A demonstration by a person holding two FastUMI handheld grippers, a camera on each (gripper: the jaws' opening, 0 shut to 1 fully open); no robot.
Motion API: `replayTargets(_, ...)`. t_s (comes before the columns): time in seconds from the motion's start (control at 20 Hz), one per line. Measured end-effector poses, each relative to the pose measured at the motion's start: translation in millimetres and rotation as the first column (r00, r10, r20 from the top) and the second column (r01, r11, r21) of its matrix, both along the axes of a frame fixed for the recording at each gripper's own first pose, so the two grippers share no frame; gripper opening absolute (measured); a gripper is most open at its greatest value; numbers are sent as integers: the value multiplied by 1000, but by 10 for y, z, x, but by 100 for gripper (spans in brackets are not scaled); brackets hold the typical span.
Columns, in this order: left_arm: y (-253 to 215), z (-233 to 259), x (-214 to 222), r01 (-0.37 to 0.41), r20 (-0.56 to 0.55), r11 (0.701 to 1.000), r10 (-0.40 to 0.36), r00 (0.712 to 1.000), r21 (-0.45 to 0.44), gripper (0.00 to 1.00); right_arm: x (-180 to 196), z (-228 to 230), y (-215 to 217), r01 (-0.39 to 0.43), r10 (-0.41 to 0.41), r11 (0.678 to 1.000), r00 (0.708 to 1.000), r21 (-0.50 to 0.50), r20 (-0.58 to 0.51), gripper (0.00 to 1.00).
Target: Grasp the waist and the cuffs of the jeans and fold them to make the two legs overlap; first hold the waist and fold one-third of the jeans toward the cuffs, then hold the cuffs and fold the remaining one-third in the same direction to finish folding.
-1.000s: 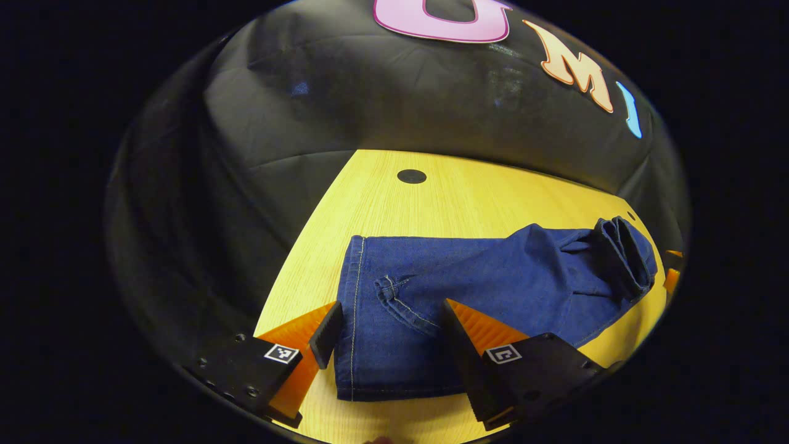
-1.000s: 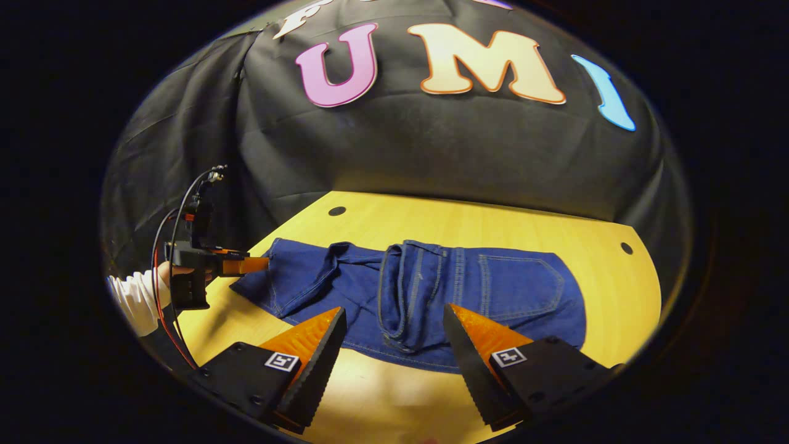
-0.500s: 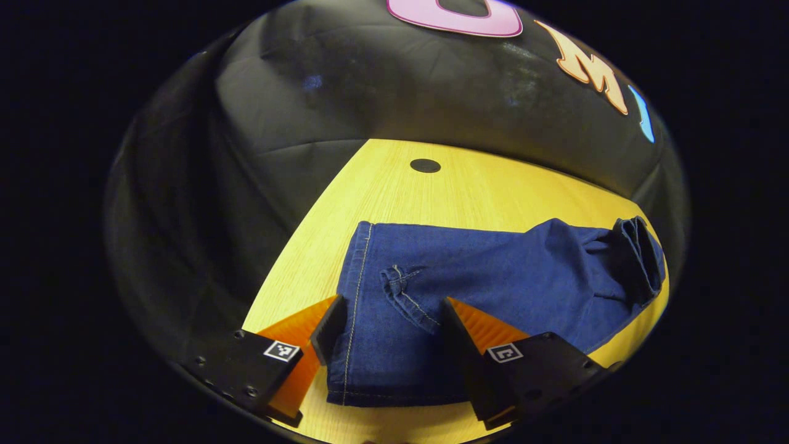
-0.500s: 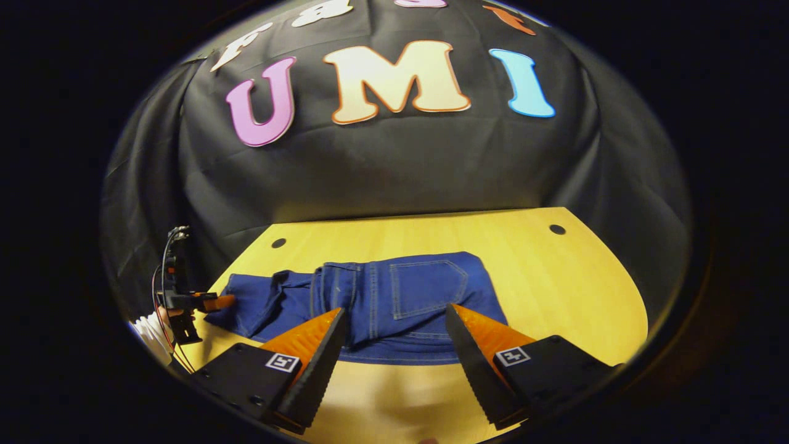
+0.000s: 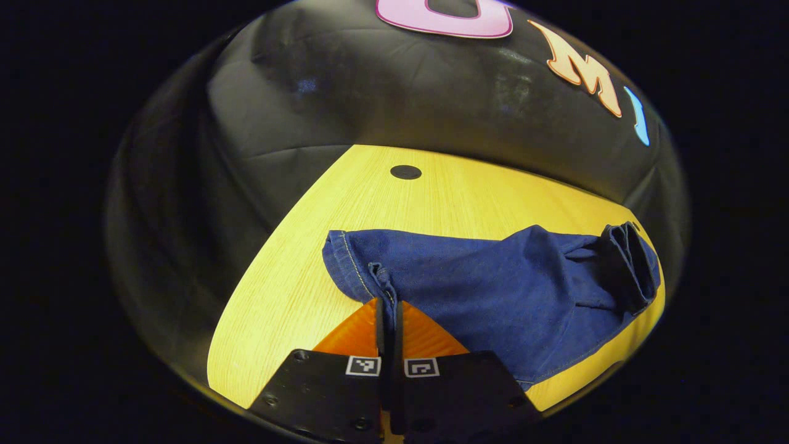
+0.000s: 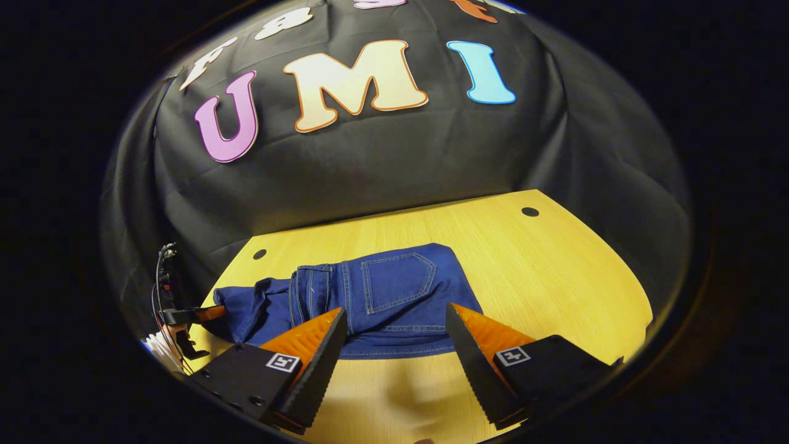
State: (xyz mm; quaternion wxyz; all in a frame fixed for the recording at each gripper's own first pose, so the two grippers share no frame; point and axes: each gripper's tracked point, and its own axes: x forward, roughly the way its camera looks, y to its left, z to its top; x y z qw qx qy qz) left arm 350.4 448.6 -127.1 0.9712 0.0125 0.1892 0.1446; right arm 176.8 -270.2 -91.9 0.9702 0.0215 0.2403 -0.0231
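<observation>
Spread ahead of both tools on the desk: the jeans, dark blue denim, legs already laid one over the other, waist third already turned over toward the cuffs — back pocket facing up just ahead of the right tool. Left to do, by the look of it: carrying the cuff third over in the same direction. Seen from the left tool, cloth running away forward and to its right, rumpled rather than flat, ending far right in the thick rolled band of the folded waist. Right tool hanging with fingers wide apart above the near hem, gripping nothing. Left tool pressed together on the cuffs right at its tips, stitched hem bunched and lifted slightly off the desk — grasp made, fold not yet carried.
</observation>
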Motion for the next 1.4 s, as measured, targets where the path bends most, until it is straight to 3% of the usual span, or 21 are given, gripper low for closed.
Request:
replayTargets(0.15,-50,91,-21,22,22,1000,-22,1000,2,0,-48,9,-86,4,-4,1000,1000,-18,-3,99)
replayTargets(0.25,-158,224,-75,53,39,999,-53,998,-6,0,-59,10,-119,5,-5,1000,1000,-10,2,95)
replayTargets(0.45,-599,760,-98,105,162,985,-82,983,-139,0,-71,39,-273,8,-8,999,1000,32,6,99)
replayTargets(0.55,-831,1033,-83,127,227,974,-82,970,-190,0,-47,64,-395,0,0,999,1000,54,9,95)
replayTargets(0.6,-948,1110,-46,132,244,972,-83,966,-193,0,-31,76,-466,-10,9,998,1000,63,11,99)
replayTargets(0.65,-1063,1169,-17,134,254,973,-83,964,-190,0,-14,87,-543,-22,21,997,1000,70,9,94)
replayTargets(0.7,-1204,1203,13,134,254,974,-84,964,-185,0,15,92,-631,-35,35,997,999,75,5,99)
replayTargets(0.75,-1366,1243,46,135,255,974,-86,963,-180,0,36,109,-727,-47,47,996,999,79,3,94)
replayTargets(0.9,-1930,1370,164,152,269,975,-105,957,-160,0,90,156,-1031,-75,75,992,997,104,1,99)
replayTargets(0.95,-2105,1423,213,159,279,976,-113,954,-148,0,113,180,-1120,-84,84,990,996,114,4,94)
replayTargets(1.0,-2297,1480,262,169,290,975,-123,949,-141,0,129,199,-1208,-94,94,988,996,122,6,98)
replayTargets(1.3,-3461,1608,617,266,301,956,-218,928,-127,0,163,192,-1583,-152,154,979,988,136,3,94)
replayTargets(1.4,-3836,1569,702,291,282,950,-249,927,-116,0,164,163,-1677,-163,164,978,986,127,-2,98)
